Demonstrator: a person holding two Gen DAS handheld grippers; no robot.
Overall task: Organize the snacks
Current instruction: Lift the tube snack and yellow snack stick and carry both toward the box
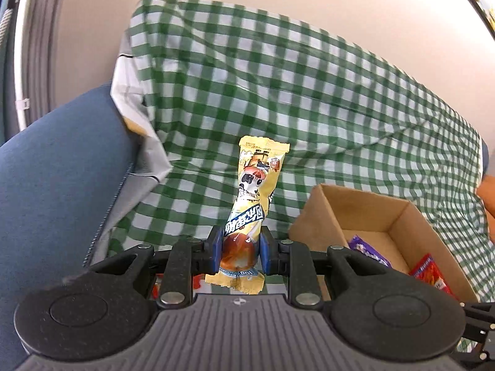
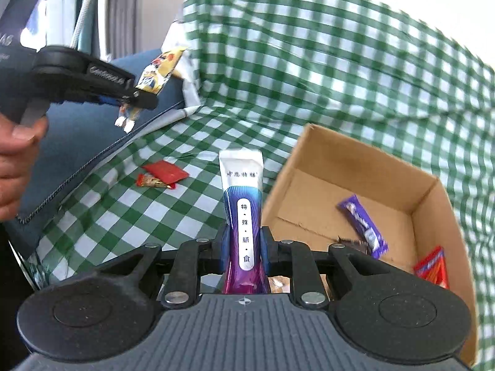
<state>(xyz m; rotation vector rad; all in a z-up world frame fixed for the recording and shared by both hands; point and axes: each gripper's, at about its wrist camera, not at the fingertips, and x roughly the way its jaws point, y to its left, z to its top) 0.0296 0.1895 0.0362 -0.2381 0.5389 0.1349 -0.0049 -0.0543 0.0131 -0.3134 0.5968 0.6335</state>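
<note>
- Between the blue pads of the left gripper (image 1: 238, 252), a yellow snack packet (image 1: 252, 204) is clamped near its lower end; its crimped bottom edge sticks out toward the camera, below the pads.
- Its long axis runs away from the camera along the fingers, the flat sealed top pointing up and forward over the green-and-white checked cloth (image 1: 309, 99).
- A glossy, crinkled film printed with a cartoon figure is seen on this packet, slightly twisted at the middle.
- Between the pads of the right gripper (image 2: 244, 249), a slim white-and-purple sachet (image 2: 243, 204) is pinched tightly at its lower part.
- The sachet is held upright along the fingers, its white, squared-off end farthest from the camera; its surface is smooth and shiny, with a column of characters on a white label.
- Just right of both grippers, an open cardboard box (image 2: 433, 210) is set on the cloth, its walls plain brown and matte.
- A purple wrapped bar (image 2: 363, 225) and a red packet (image 2: 433, 267) are seen lying on the box floor, apart from each other.
- Two small red wrappers (image 2: 162, 174) are left lying flat on the cloth, left of the sachet.
- A blue cushion (image 1: 62, 170) with a zip seam is seen beside the cloth.
- In the right wrist view, a hand (image 2: 15, 154) is seen gripping the left gripper's handle.
</note>
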